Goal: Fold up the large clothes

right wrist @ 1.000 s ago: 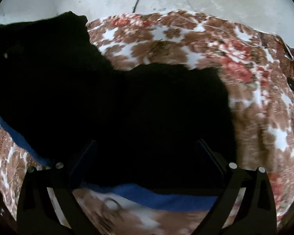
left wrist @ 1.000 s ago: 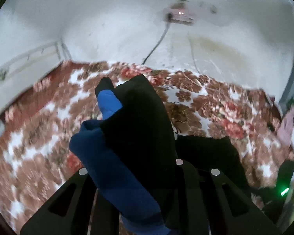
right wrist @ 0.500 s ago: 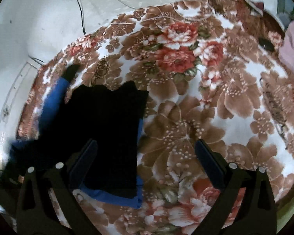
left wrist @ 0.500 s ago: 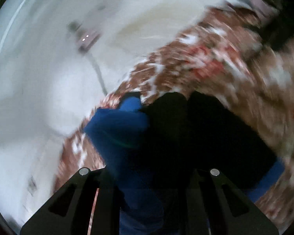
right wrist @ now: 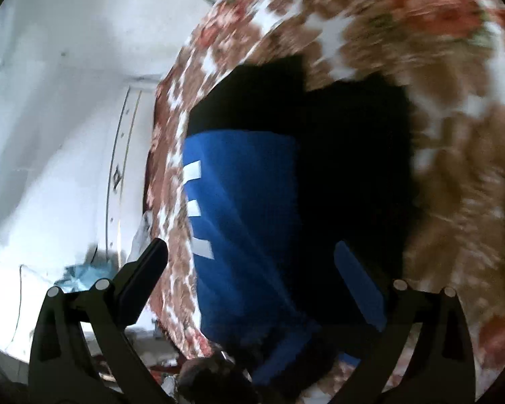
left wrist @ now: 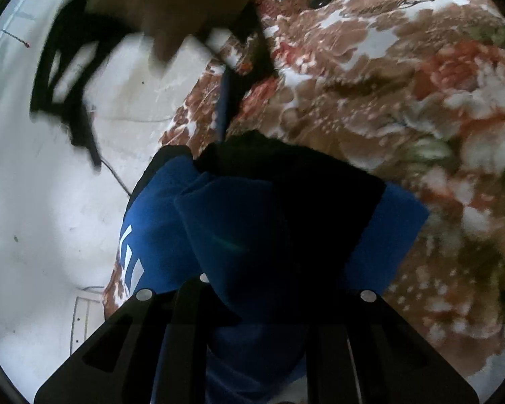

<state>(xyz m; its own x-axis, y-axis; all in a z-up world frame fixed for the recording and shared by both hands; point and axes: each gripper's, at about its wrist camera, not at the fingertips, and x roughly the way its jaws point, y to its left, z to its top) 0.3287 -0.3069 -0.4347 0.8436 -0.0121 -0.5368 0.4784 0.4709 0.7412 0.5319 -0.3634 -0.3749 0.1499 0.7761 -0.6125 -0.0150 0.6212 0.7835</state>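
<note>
One garment (left wrist: 239, 235) now lowered, bedspread (left wrist: 404, 107) closer

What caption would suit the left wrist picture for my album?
Left gripper clamps a bunched blue-and-black garment above a floral blanket.

Left wrist view: looks forward and down along own fingers, close over blue-and-black garment (left wrist: 252, 222), floral blanket (left wrist: 404, 101) to its right, white wall (left wrist: 43, 185) to its left. Right wrist view: same downward slant, also close above garment (right wrist: 245, 208). Shared: garment, blanket (right wrist: 454, 134), wall (right wrist: 57, 101).
</note>
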